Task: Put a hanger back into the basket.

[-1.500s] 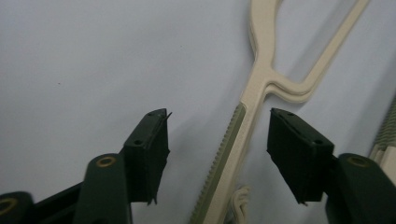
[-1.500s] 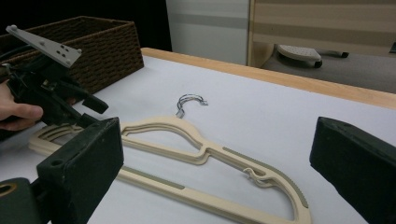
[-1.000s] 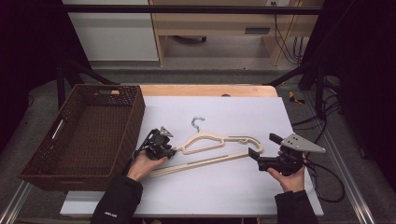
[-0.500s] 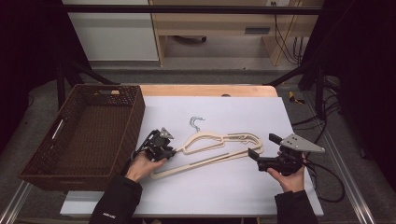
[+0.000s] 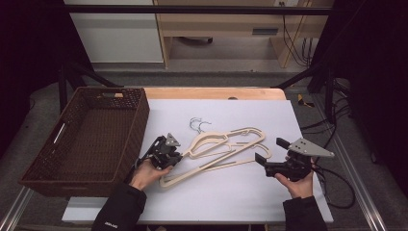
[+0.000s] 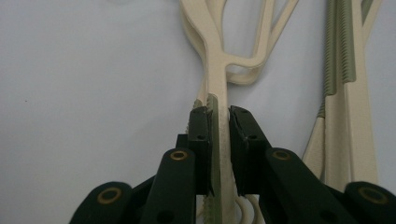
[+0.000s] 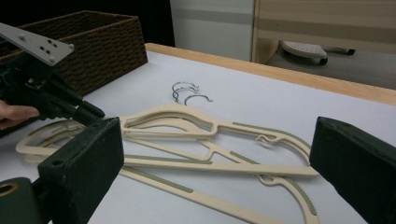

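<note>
Two cream hangers (image 5: 226,149) stacked flat on white bench (image 5: 231,192), wire hooks (image 5: 198,125) pointing toward far edge. Wicker basket (image 5: 86,139) on bench's left side, beyond left gripper.

Left gripper (image 5: 166,154) at left tip of hanger stack. Jaws have just been closing; now pinching one hanger arm (image 6: 219,135) edge-on, pads pressed against both faces of it, seen along the left gripper view. Ribbed grey-green strip of arm running down between the pads. Rest of that hanger stretching straight ahead of the jaws, neck fork just beyond the tips; second hanger's arms (image 6: 345,116) off to the jaws' right, untouched. Grip taken at the thin shoulder end probably because stack lies flat and offers only a narrow edge; end hold also lets one hanger be peeled or dragged off the other, likely toward the basket.

Right gripper (image 5: 269,163) at opposite end of stack, held low over bench. Jaws spread wide, nothing between the pads. In the right gripper view, both hangers (image 7: 215,140) lying ahead of and between the two open jaws, right shoulder end nearest, not touched. Placement reads as standby: ready to pin or take the lower hanger while left gripper works the upper one. Judgement only.

Which of the two hangers sits in the left jaws (upper or lower): cannot tell with certainty.
</note>
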Tool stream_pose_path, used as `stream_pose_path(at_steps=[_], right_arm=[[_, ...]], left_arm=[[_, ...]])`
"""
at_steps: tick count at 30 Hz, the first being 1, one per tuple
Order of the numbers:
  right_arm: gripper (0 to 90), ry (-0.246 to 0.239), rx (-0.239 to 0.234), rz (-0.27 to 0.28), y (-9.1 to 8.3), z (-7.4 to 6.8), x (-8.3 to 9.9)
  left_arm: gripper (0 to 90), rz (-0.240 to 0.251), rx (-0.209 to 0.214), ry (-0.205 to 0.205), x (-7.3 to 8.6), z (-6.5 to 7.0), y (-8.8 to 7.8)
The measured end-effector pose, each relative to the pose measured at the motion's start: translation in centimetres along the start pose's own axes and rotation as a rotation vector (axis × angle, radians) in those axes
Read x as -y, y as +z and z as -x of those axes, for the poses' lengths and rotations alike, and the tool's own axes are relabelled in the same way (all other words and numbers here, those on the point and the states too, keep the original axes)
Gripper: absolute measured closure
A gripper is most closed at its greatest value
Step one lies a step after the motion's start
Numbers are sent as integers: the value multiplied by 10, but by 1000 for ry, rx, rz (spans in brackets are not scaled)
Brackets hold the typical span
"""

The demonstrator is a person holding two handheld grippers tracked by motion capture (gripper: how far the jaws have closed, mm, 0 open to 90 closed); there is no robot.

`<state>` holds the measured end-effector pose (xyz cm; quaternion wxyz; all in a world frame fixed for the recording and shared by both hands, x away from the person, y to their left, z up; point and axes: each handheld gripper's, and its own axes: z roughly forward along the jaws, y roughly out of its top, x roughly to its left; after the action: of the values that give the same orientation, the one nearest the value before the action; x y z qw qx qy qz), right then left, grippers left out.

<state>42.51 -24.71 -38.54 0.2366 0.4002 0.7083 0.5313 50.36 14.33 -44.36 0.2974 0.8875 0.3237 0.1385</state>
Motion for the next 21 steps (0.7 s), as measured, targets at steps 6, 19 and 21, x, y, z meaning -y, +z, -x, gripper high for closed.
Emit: stream_pose_path(at_steps=[6,19,21], right_arm=[[34,-6,-5,-3,1,0,0],[74,-18,-46,-35,26,-16,-4],[89,-35,-59,-68,44,-25,-9]], left_arm=[[792,18,-21,11,0,4,-3],[793,96,-125,102,1,30,-28],[793,100,-129,127,0,35,-33]])
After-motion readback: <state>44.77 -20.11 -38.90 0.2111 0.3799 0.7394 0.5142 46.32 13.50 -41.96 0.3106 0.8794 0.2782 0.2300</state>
